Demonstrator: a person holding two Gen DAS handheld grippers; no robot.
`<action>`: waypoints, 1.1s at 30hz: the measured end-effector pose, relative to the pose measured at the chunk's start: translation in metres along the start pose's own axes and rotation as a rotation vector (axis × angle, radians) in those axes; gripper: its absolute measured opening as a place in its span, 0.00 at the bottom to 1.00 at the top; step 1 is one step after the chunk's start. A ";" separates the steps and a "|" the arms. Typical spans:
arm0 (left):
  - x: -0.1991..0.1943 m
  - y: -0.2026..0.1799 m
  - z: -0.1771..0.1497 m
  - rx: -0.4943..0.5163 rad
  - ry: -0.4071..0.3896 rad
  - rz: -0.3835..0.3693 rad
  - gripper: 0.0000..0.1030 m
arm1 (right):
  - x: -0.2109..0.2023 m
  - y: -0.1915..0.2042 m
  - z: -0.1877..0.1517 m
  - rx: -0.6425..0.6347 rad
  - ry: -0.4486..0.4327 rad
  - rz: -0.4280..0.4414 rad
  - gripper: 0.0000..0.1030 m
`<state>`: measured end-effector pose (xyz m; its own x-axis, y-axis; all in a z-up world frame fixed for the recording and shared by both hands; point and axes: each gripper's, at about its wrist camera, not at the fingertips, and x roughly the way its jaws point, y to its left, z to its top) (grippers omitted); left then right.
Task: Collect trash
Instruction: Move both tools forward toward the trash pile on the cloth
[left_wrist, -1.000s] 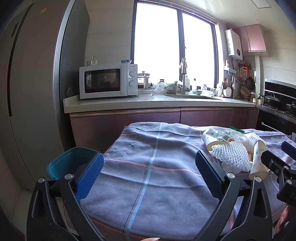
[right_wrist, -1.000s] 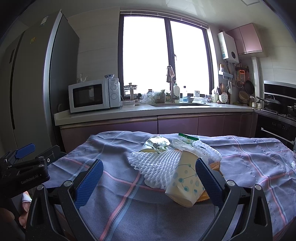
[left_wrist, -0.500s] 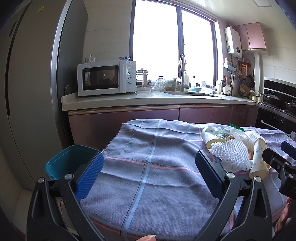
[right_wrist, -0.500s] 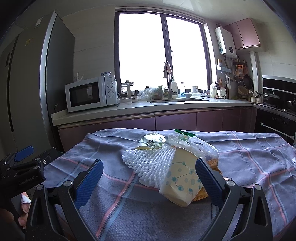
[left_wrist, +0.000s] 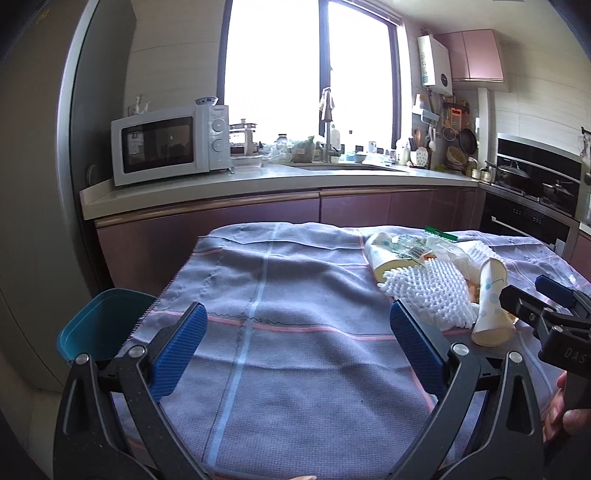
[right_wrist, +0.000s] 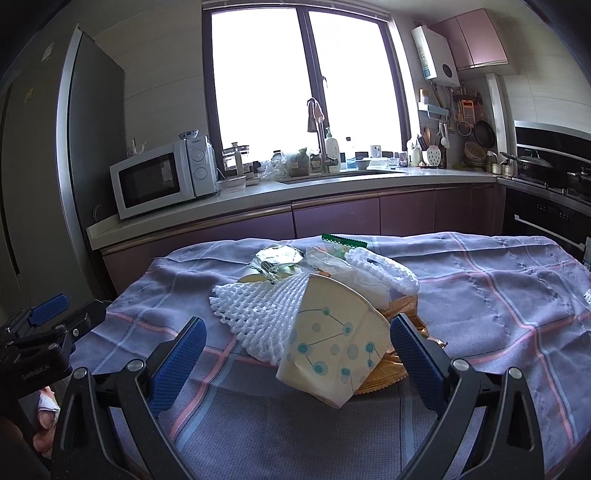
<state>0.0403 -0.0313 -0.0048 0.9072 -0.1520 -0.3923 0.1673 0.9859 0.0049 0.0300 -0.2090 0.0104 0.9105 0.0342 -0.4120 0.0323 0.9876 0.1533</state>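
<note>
Lying just ahead of the wide-spread right gripper (right_wrist: 297, 354), paper cup (right_wrist: 332, 354).

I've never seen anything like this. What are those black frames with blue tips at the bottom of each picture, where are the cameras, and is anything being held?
There is no robot here. A person holds a two-finger gripper in each hand, and each gripper carries a wide-angle camera looking forward along its blue-padded fingers.

One picture is from the left gripper, the other from the right gripper. Each also catches the other tool at its edge.

Both are open and hold nothing.

In front is a table under a purple-grey checked cloth. On it lies a pile of trash: a spotted paper cup on its side, white foam netting, crumpled clear plastic and other wrappers. The right gripper points at the cup.

A teal bin stands off the table's left corner, presumably for the trash.
</note>
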 end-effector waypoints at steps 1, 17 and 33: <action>0.005 -0.004 0.001 0.009 0.013 -0.027 0.95 | 0.002 -0.005 0.000 0.015 0.010 0.000 0.93; 0.104 -0.077 0.016 0.122 0.260 -0.282 0.81 | 0.034 -0.028 -0.011 0.105 0.154 0.057 0.77; 0.171 -0.083 0.014 -0.048 0.454 -0.458 0.14 | 0.030 -0.052 -0.010 0.195 0.160 0.150 0.38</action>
<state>0.1868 -0.1404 -0.0591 0.4929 -0.5233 -0.6951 0.4715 0.8321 -0.2921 0.0518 -0.2578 -0.0193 0.8351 0.2168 -0.5056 -0.0055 0.9223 0.3864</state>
